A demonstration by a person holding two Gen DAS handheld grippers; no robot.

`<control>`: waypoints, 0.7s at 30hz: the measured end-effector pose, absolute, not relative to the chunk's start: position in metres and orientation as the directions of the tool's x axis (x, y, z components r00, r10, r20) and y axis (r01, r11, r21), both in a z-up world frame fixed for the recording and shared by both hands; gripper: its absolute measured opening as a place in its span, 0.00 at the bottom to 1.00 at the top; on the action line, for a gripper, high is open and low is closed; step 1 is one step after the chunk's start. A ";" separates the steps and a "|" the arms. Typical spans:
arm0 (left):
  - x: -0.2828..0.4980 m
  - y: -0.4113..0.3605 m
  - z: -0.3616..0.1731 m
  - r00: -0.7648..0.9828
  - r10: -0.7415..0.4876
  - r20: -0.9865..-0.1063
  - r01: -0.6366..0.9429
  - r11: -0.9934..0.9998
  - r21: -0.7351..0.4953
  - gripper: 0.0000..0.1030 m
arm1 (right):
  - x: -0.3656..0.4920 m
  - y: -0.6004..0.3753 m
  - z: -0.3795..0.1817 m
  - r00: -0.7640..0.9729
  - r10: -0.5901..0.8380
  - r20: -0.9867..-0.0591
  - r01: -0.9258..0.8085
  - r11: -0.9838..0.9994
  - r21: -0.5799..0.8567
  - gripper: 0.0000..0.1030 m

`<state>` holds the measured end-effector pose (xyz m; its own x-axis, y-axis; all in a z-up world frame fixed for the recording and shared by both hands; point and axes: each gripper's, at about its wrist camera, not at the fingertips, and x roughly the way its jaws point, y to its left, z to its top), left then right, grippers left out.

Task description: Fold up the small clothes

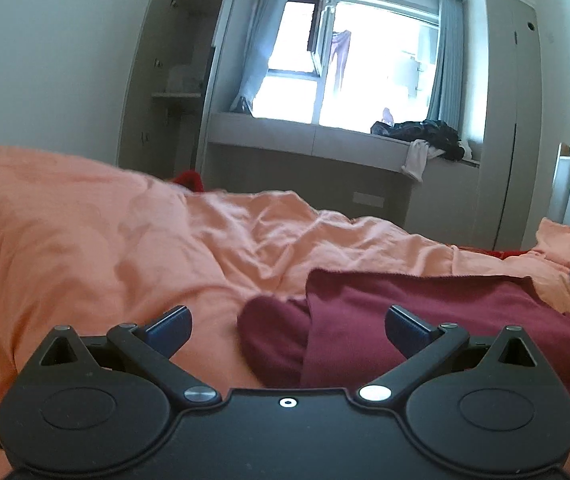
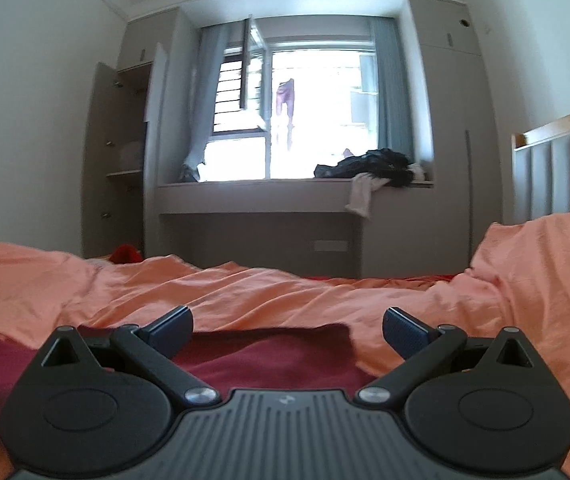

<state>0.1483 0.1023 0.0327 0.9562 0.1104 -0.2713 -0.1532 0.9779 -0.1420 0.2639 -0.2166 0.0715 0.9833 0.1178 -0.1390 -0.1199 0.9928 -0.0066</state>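
Both grippers, left point(image 1: 288, 326) and right point(image 2: 288, 326), spread wide, pinching nothing, low over the garment point(image 1: 405, 320). Could snag the quilt point(image 1: 125, 240) beneath too, spoiling the fold.

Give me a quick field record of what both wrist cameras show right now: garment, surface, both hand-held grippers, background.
garment: dark red garment lying on the bed, partly folded, a rounded part sticking out at its left edge in the left wrist view
surface: rumpled orange bedding
left hand-held gripper: jaws wide open, nothing between the pads
right hand-held gripper: jaws wide open, garment below, not gripped
background: window ledge with a pile of dark clothes
fold status: not finished, as far as visible
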 end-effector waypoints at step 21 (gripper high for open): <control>0.155 0.111 0.005 0.932 -0.061 -0.358 -0.087 0.920 -0.381 1.00 | 0.252 -0.140 0.031 0.945 0.216 -0.244 -0.257 0.955 -0.151 1.00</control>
<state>0.1550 0.1114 0.0049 0.9317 -0.0607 -0.3582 -0.0866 0.9204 -0.3812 0.2520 -0.1401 0.0307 0.9455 0.2155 -0.2442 -0.2566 0.9547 -0.1507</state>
